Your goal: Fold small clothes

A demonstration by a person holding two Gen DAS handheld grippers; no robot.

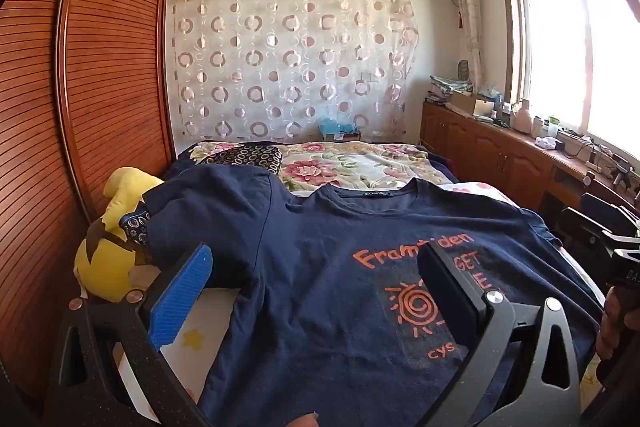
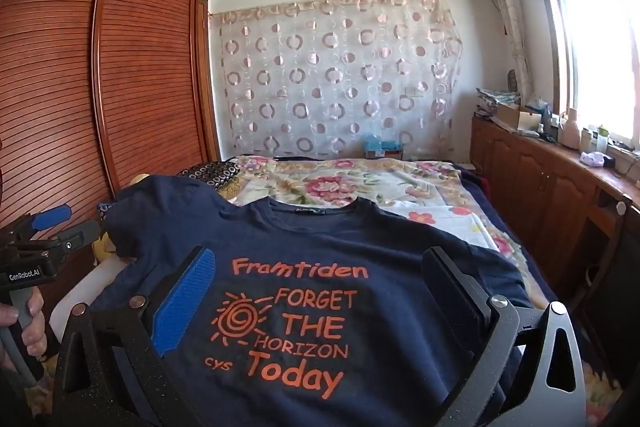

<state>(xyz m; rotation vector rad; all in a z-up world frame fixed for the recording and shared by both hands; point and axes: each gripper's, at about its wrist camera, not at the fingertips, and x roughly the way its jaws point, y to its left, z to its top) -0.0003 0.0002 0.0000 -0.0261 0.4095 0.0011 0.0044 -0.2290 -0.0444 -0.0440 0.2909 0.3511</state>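
A navy T-shirt (image 1: 320, 247) with orange print lies face up and spread out on the bed, collar toward the far end; it also shows in the right wrist view (image 2: 320, 247). Its left sleeve (image 1: 208, 195) drapes over a yellow plush toy. My left gripper (image 1: 316, 271) is open and empty, hovering over the shirt's left half near the hem. My right gripper (image 2: 320, 271) is open and empty above the shirt's printed middle. The left gripper also shows at the left edge of the right wrist view (image 2: 56, 223), and the right gripper body at the right edge of the left wrist view (image 1: 612, 251).
A yellow plush toy (image 1: 108, 255) lies at the bed's left edge by the wooden wardrobe (image 1: 80, 87). A floral quilt (image 1: 360, 163) covers the far bed. A wooden cabinet (image 2: 560, 179) with clutter runs along the right under the window.
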